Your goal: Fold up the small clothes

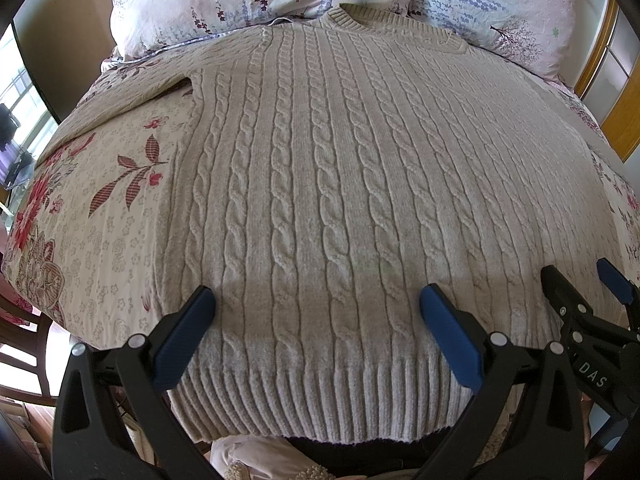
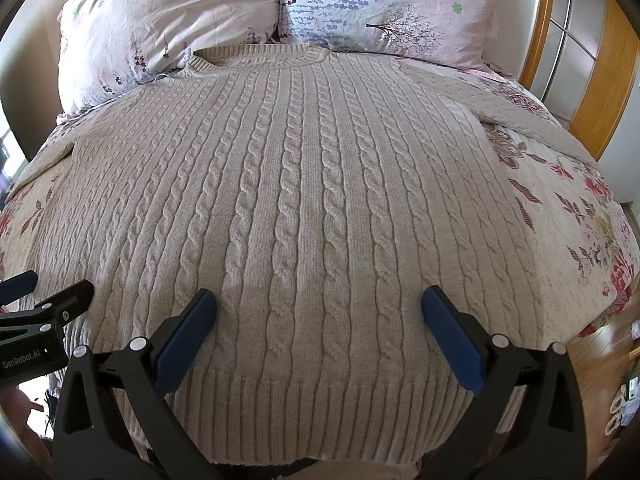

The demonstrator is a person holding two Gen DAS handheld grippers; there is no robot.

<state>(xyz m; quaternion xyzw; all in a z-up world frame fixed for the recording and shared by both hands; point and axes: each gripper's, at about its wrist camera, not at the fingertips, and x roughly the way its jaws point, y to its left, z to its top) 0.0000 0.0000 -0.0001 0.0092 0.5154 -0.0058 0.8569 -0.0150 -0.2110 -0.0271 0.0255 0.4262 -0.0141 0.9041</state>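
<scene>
A beige cable-knit sweater [image 1: 340, 168] lies flat and face up on the bed, collar toward the pillows, ribbed hem toward me; it also shows in the right wrist view [image 2: 320, 184]. Its sleeves spread out to both sides. My left gripper [image 1: 316, 300] is open and empty, hovering over the lower left part of the hem. My right gripper [image 2: 320, 304] is open and empty over the lower right part of the hem. Each gripper shows at the edge of the other's view: the right gripper [image 1: 592, 280] and the left gripper [image 2: 52, 284].
A floral bedspread [image 1: 100, 208] covers the bed. Two floral pillows [image 2: 168, 20] [image 2: 392, 8] lie behind the collar. A wooden door frame [image 2: 592, 80] stands at the right. A wooden chair [image 1: 20, 344] stands at the bed's left edge.
</scene>
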